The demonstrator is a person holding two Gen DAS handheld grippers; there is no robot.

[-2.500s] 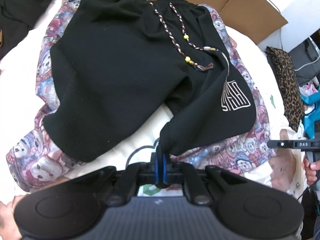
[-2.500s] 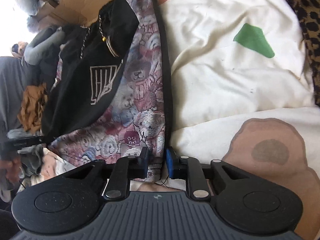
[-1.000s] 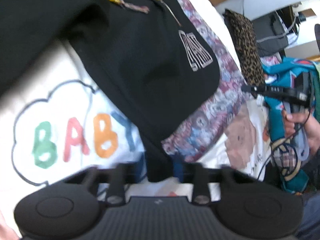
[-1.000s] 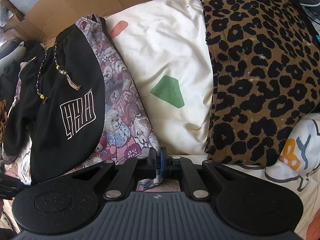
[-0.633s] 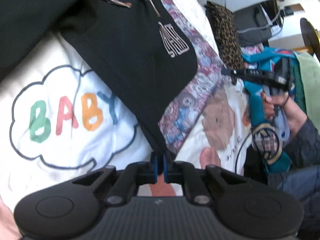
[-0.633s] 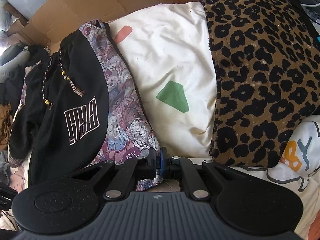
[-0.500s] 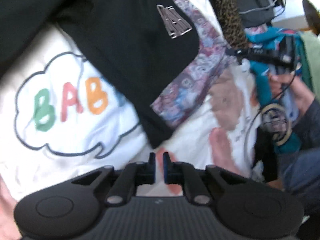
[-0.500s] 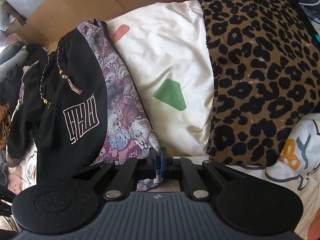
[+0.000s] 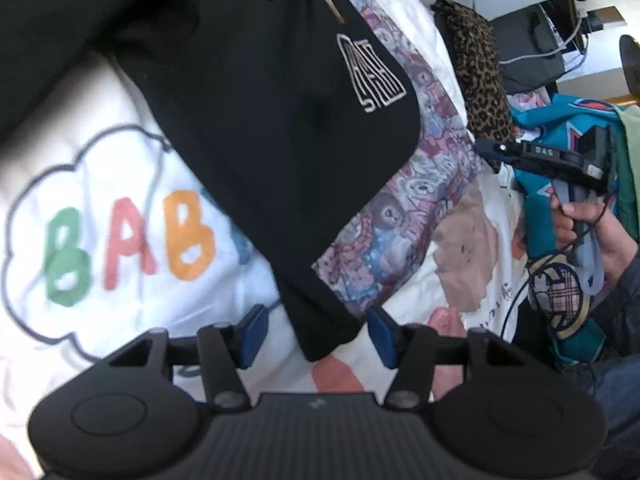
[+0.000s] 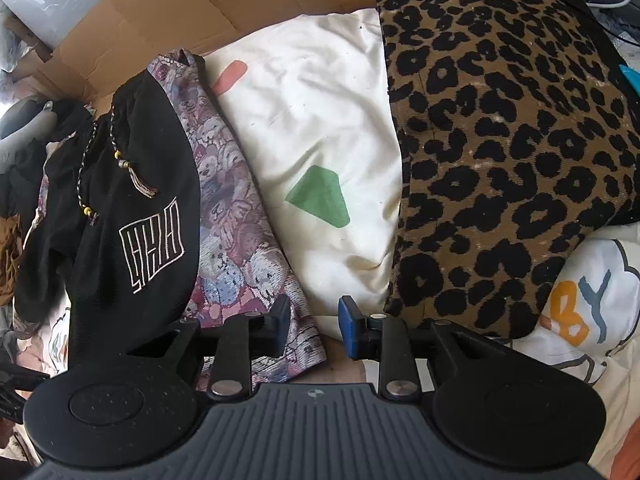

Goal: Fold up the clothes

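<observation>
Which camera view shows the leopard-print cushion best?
The right wrist view: the leopard-print cushion fills its upper right, close and sharp. The left wrist view shows the same cushion only small, distant and partly hidden.

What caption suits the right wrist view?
Open right gripper over the bear-print garment, black shorts lying on it, beside a leopard-print cushion.

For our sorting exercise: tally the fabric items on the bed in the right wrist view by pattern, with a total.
Black with white logo: 1, shorts
Bear print: 1, garment
Leopard print: 1, cushion
Cream with coloured shapes: 1, bedsheet
Total: 4
</observation>
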